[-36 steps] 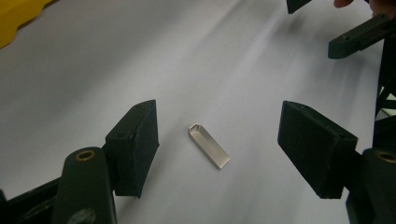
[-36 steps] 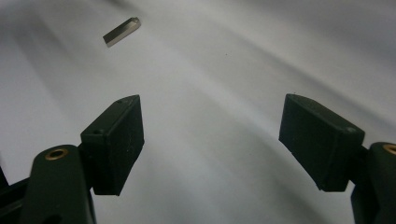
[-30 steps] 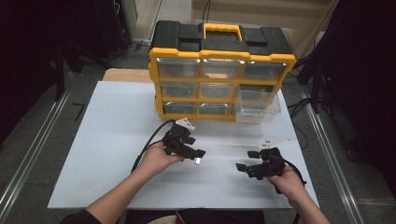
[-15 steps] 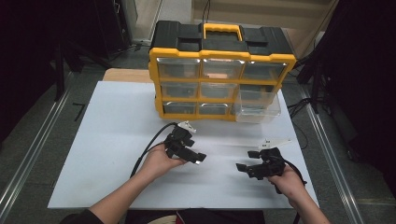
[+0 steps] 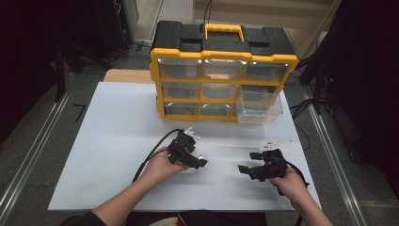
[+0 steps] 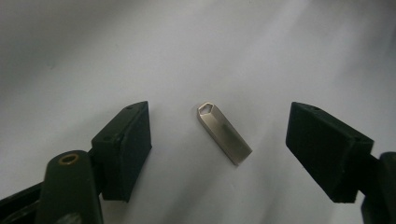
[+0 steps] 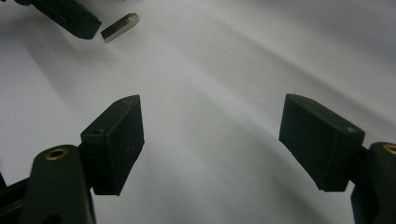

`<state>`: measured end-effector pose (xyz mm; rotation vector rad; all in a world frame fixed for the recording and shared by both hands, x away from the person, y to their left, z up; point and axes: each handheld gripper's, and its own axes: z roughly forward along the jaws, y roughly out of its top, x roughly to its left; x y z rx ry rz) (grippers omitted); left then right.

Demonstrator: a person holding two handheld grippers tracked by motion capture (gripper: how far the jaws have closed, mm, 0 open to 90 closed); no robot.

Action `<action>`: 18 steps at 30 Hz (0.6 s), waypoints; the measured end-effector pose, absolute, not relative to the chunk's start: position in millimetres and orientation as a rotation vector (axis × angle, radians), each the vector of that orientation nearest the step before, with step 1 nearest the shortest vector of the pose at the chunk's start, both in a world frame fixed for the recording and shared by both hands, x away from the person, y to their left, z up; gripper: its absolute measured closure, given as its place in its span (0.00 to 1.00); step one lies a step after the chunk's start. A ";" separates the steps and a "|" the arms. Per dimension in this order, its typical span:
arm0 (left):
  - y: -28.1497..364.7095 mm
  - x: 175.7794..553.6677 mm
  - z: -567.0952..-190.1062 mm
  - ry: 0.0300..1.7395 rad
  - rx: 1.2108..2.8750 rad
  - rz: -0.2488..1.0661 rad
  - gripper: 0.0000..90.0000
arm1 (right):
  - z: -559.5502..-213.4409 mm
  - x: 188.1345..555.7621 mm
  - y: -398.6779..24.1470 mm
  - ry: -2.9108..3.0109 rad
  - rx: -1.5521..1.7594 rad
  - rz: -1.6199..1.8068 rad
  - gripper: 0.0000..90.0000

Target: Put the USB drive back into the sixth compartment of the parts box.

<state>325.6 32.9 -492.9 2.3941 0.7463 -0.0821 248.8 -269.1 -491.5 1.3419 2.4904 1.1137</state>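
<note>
A small silver metal USB stick lies flat on the white table sheet. My left gripper hovers over it, one jaw on each side and neither pad touching it. Its jaws have just been opening and now stand wide. In the high view the left gripper sits at the table's centre front, held in a hand. From the right gripper view the stick appears at the top left, beside a left-gripper jaw. My right gripper is open over bare sheet, to the right of the left one.
A yellow and black drawer cabinet stands at the back of the table. Its bottom right clear drawer is pulled out. Black cables trail from both grippers toward the person. Dark floor and metal rails flank the table.
The left gripper has edged slightly toward the near side of the table. The right hand has stayed where it was.
</note>
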 end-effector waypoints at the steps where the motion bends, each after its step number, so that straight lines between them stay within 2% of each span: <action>1: 32.9 325.6 -492.9 0.746 2.394 -0.082 0.29 | -491.6 248.8 -269.0 2.490 1.343 1.112 0.23; 6: 30.5 322.4 -493.4 0.735 2.398 -0.044 0.31 | -491.7 248.8 -269.0 2.493 1.338 1.107 0.23; 7: 30.2 321.2 -493.0 0.720 2.410 -0.029 0.41 | -491.9 248.8 -268.7 2.492 1.333 1.093 0.23; 12: 25.7 312.1 -494.6 0.690 2.438 0.082 0.41 | -491.4 249.0 -269.4 2.484 1.334 1.087 0.23; 18: 24.3 305.7 -496.3 0.697 2.441 0.189 0.57 | -491.9 248.8 -268.5 2.490 1.327 1.081 0.23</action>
